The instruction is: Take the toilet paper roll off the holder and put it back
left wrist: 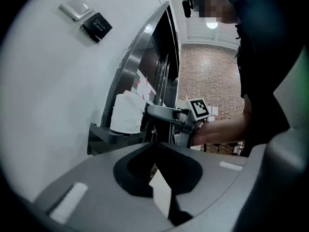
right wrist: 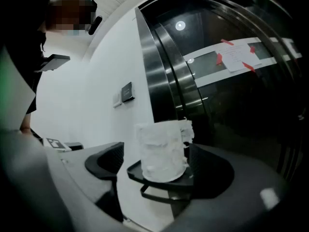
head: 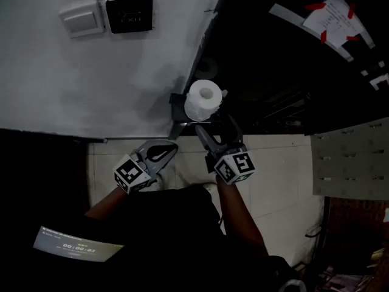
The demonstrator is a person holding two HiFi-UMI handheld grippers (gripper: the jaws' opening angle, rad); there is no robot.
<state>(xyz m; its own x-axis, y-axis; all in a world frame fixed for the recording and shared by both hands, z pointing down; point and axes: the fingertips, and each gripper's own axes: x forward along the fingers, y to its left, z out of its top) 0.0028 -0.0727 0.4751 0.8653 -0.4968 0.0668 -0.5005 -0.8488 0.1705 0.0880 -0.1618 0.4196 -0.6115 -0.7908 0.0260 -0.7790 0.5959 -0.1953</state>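
A white toilet paper roll (head: 203, 99) (right wrist: 161, 151) stands upright on a small black holder (head: 177, 106) (right wrist: 161, 183) fixed at the wall's corner. My right gripper (head: 214, 126) (right wrist: 157, 164) is open, one jaw on each side of the roll at its lower half. A gap shows between the left jaw and the paper. My left gripper (head: 168, 149) (left wrist: 157, 151) hangs shut and empty to the left of and below the holder. In the left gripper view the roll (left wrist: 126, 112), the holder (left wrist: 104, 134) and the right gripper (left wrist: 166, 113) lie ahead.
The white wall carries a light switch (head: 81, 20) and a black exit panel (head: 129, 14). Right of the holder runs a metal door frame (right wrist: 147, 76) and dark glass with a taped paper notice (head: 331, 17). A perforated grey panel (head: 352, 157) stands at right over the tiled floor.
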